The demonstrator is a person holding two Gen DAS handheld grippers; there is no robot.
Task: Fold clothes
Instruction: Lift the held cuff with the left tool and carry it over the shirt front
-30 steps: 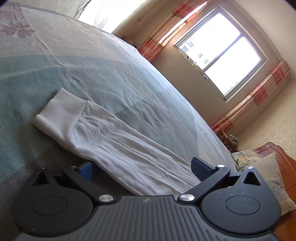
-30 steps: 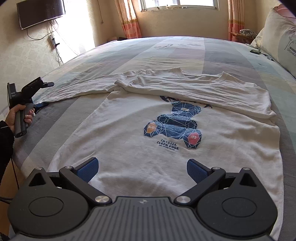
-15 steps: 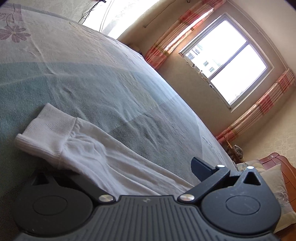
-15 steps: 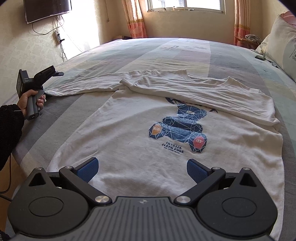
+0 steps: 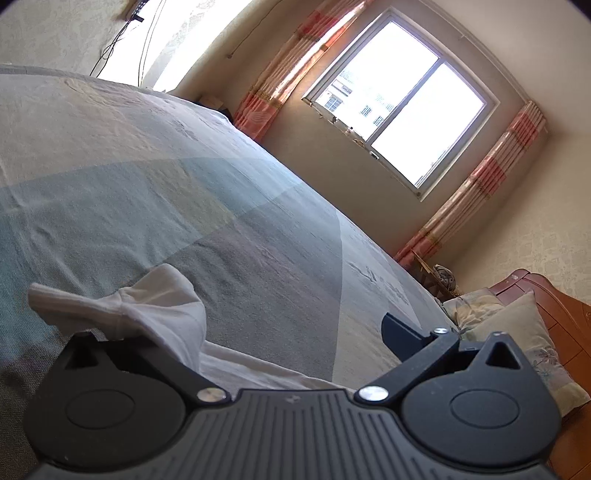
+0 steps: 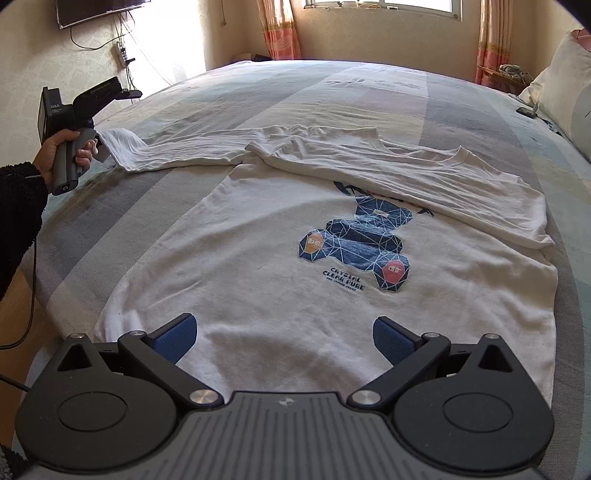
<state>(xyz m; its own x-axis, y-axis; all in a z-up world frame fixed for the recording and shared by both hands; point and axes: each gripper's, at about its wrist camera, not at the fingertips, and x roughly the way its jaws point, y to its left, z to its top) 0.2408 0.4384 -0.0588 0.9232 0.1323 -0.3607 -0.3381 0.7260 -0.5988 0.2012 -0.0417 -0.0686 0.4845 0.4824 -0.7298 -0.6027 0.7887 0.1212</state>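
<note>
We see a white long-sleeved shirt [image 6: 258, 266] spread front-up across the near half of the bed [image 6: 332, 96], a blue geometric bear print [image 6: 358, 247] on its chest with the words "CRYSTAL CLEAR PURE" beneath. One sleeve is folded across the upper chest, covering the top of the print; the other sleeve [image 6: 177, 153] stretches out toward the bed's left edge. Its ribbed cuff [image 5: 110, 306] is lifted and bunched at our left gripper [image 6: 98, 142]; one finger is hidden under the cloth, so we cannot tell whether the fingers are together. Our right gripper [image 6: 284, 336] hovers over the shirt's hem with its blue-padded fingers wide apart, holding nothing. The bedspread is patched in grey, pale green and cream. Behind it stand a bright window [image 5: 399, 107] with pink striped curtains [image 5: 476, 188], pillows [image 6: 565, 88] at the headboard, and a wall-mounted television [image 6: 96, 11] with trailing cables
</note>
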